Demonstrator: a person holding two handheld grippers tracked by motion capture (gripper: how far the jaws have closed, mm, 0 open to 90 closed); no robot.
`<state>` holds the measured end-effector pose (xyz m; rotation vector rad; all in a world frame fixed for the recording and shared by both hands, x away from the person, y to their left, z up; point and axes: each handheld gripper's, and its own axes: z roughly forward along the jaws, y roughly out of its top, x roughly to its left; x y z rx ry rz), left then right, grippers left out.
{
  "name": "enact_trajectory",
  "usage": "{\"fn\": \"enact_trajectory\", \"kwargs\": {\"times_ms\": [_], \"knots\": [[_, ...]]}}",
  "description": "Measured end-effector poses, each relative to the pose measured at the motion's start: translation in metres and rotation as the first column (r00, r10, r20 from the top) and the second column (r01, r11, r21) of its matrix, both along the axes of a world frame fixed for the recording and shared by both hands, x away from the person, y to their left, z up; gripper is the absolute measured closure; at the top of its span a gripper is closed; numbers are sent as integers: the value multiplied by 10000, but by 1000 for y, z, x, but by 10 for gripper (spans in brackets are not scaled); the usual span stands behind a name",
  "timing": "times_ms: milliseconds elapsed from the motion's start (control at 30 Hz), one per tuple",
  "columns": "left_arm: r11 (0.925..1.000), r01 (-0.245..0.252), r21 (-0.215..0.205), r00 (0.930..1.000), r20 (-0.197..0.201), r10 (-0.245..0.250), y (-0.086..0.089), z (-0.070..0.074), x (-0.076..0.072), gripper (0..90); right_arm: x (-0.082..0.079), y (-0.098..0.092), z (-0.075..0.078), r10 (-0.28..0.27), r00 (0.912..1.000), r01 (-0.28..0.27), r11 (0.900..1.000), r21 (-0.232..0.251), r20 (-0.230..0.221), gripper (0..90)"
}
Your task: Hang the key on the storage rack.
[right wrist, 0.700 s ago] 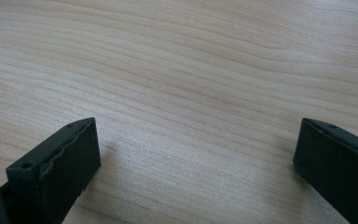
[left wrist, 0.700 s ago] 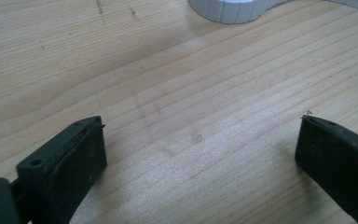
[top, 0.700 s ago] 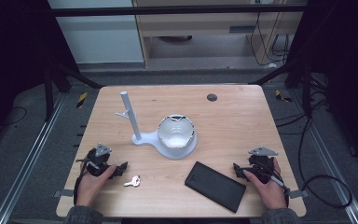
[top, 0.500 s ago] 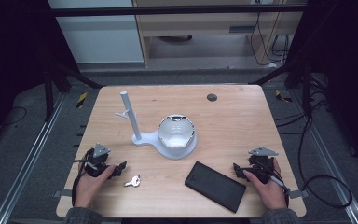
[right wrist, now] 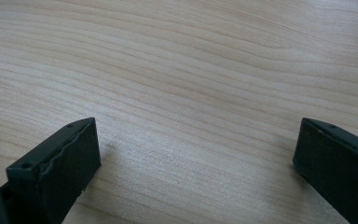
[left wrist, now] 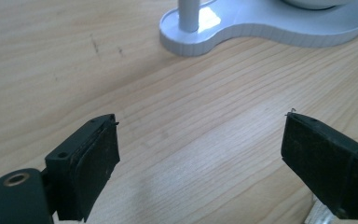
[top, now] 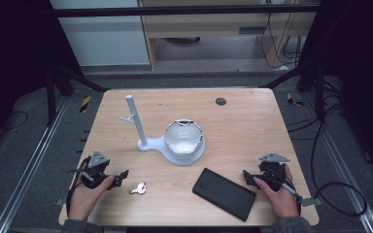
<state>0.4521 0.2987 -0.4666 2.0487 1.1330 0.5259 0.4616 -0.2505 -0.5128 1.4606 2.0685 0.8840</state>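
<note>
A white stand [top: 172, 145] is sitting near the middle of the wooden table [top: 243, 121], and everything else is placed around it. Its flat base is carrying a white bowl [top: 183, 137] with a dark, uneven rim, and a slim upright post [top: 135, 119] with a small side peg is rising from the base's left end. In the left gripper view that base [left wrist: 265, 28] is lying ahead of the jaws across bare wood.

Toward the person from the stand, and a little to its right, a black flat slab [top: 224, 193] (it could be a phone or a case; I cannot tell which) is lying at an angle. Toward the person and to the stand's left, a small silvery key [top: 138, 188] is lying on the wood, just beside the left gripper [top: 122, 175]. That gripper is resting low on the table with its jaws spread wide and nothing between them.

The right gripper [top: 246, 175] is sitting to the stand's right and nearer the person, close beside the slab's right end, its jaws likewise wide apart over bare table [right wrist: 191, 84]. A small dark round spot [top: 220, 101] is showing beyond the stand, near the far edge.
</note>
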Motion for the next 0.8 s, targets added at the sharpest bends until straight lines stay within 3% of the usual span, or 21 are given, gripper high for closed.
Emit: {"fn": "enact_trajectory", "kwargs": {"times_ms": [167, 200, 267, 333, 433, 467, 600, 667, 700, 733, 800], "knots": [[9971, 564, 515, 9982, 159, -573, -13, 11, -2, 96, 0, 0, 0, 29, 10000, -29, 10000, 0, -4, 5], [9937, 809, 778, 9966, 66, -817, -18, 13, -3, 78, 0, 0, 0, 41, 10000, -41, 10000, 6, -3, 6], [9918, 985, 812, 9951, -106, -979, -20, 14, -3, 49, 0, -1, 0, 46, 10000, -46, 10000, -1, -3, 6], [9868, 1182, 1105, 9930, -127, -1175, -18, 19, -2, 48, 0, -1, 0, 41, 10000, -41, 10000, -2, -4, 5], [9838, 1318, 1213, 9913, -108, -1315, -18, 27, -1, 44, 1, -1, 0, 23, 10000, -23, 10000, -38, 36, 6], [9812, 1456, 1265, 9893, -300, -1429, -20, 30, 0, 47, 1, -1, 0, 21, 10000, -21, 10000, -9, 27, 6], [9611, 1980, 1925, 9801, -520, -1916, -31, 40, -2, 70, 2, -1, 0, -26, 10000, 26, 10000, 10, 20, 7], [9489, 2351, 2105, 9719, -641, -2265, -36, 44, -4, 70, 2, -1, 0, -37, 10000, 37, 10000, 25, 11, 7], [9489, 2351, 2105, 9719, -641, -2265, -36, 44, -4, 70, 2, -1, 0, -37, 10000, 37, 10000, 25, 11, 7], [9338, 2695, 2355, 9628, -834, -2569, -42, 45, -7, 70, 2, -1, 0, -47, 10000, 47, 10000, 29, -2, 6], [9190, 2957, 2609, 9551, -980, -2795, -47, 45, -10, 70, 2, -1, 0, -47, 10000, 47, 10000, 57, -17, 6]]}}
